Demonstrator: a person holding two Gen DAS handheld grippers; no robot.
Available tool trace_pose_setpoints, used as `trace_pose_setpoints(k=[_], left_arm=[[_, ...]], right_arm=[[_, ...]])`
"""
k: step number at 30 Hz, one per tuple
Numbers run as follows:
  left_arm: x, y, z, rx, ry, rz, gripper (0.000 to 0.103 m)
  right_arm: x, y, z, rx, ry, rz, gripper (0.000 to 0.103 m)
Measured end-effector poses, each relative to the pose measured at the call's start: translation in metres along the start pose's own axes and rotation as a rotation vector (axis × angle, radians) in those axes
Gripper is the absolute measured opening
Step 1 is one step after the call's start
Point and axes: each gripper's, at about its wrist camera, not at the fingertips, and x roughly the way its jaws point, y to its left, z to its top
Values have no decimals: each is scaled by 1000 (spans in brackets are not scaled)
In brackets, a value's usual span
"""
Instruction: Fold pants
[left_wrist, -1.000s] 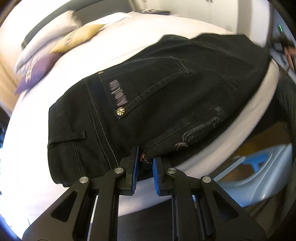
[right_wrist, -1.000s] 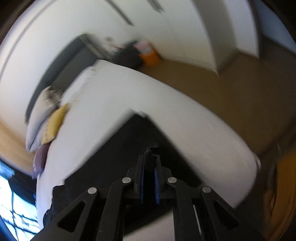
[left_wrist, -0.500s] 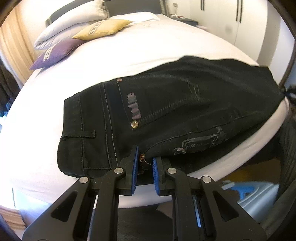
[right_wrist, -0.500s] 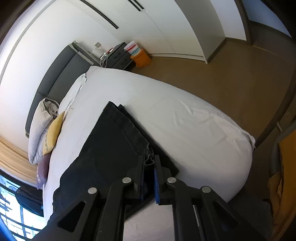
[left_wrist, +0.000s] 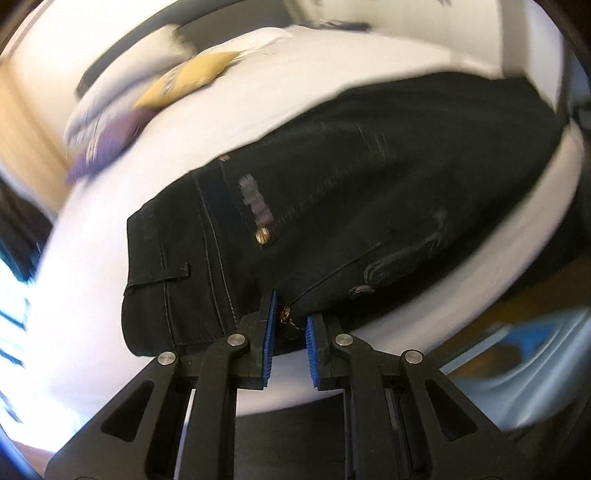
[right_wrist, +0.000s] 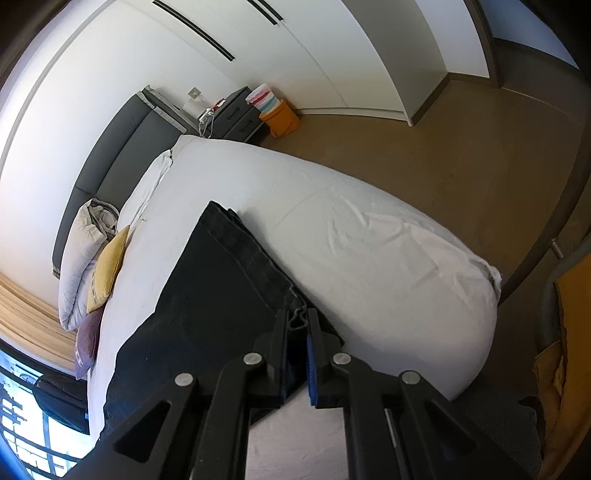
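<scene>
White bed (right_wrist: 388, 236) ahead, black pants (left_wrist: 332, 206) lying flat on it. Left hand-held gripper (left_wrist: 289, 328) parted, releasing waistband edge since a moment ago; right hand-held gripper (right_wrist: 296, 332) clamped on hem. Likely next fold.

Your black jeans (left_wrist: 332, 206) lie flat on the white bed, filling the middle of the left wrist frame, waistband at centre left and legs running to the upper right. You see a belt loop, pale stitching, a brass rivet and a blurred pocket patch. In the right wrist frame the jeans (right_wrist: 207, 295) stretch from lower centre toward the upper middle, their hems stacked and slightly offset.
</scene>
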Motion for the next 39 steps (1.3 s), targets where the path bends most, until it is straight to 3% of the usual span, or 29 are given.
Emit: trace_pose_setpoints(k=[3, 10, 11, 12, 13, 14, 15, 18, 22, 26, 29, 31, 33, 34, 36, 39], left_arm=[[6, -11, -14, 114, -28, 52, 19], [0, -19, -19, 190, -5, 98, 24], [-1, -21, -20, 203, 3, 102, 25], [-2, -22, -21, 217, 13, 101, 27], [-2, -23, -20, 222, 22, 99, 39], [-2, -23, -20, 227, 41, 95, 68], [-3, -22, -21, 234, 61, 86, 78], [-10, -22, -32, 288, 108, 50, 83], [-34, -24, -44, 324, 126, 8, 83], [-59, -8, -2, 151, 8, -32, 83], [-63, 3, 45, -56, -118, -126, 83], [-49, 6, 75, -178, -167, -219, 83], [-22, 6, 92, -233, -156, -271, 83], [-2, 4, 95, -249, -115, -260, 83], [29, 6, 85, -279, -39, -244, 83], [47, 33, 48, -405, -16, -272, 83]], right_arm=[[-2, -4, 1, 12, 12, 22, 8], [-7, -7, 4, 34, 53, 27, 12], [-10, -6, 6, 37, 61, 16, 23], [-15, -6, 8, 38, 60, -15, 41], [-22, -7, 11, 39, 47, -74, 49], [-29, -9, 13, 46, 30, -93, 53], [-35, -12, 15, 54, 19, -103, 53], [-53, -10, 19, 51, -1, -106, 53], [-61, 37, 11, -65, 10, 35, 53], [-38, 112, -21, -235, 128, 259, 52], [-13, 144, -47, -309, 212, 350, 52], [9, 148, -63, -320, 272, 343, 52], [30, 136, -73, -311, 331, 263, 52], [37, 125, -76, -302, 352, 220, 48], [40, 97, -70, -244, 349, 245, 16], [26, 64, -49, -193, 307, 197, 12]])
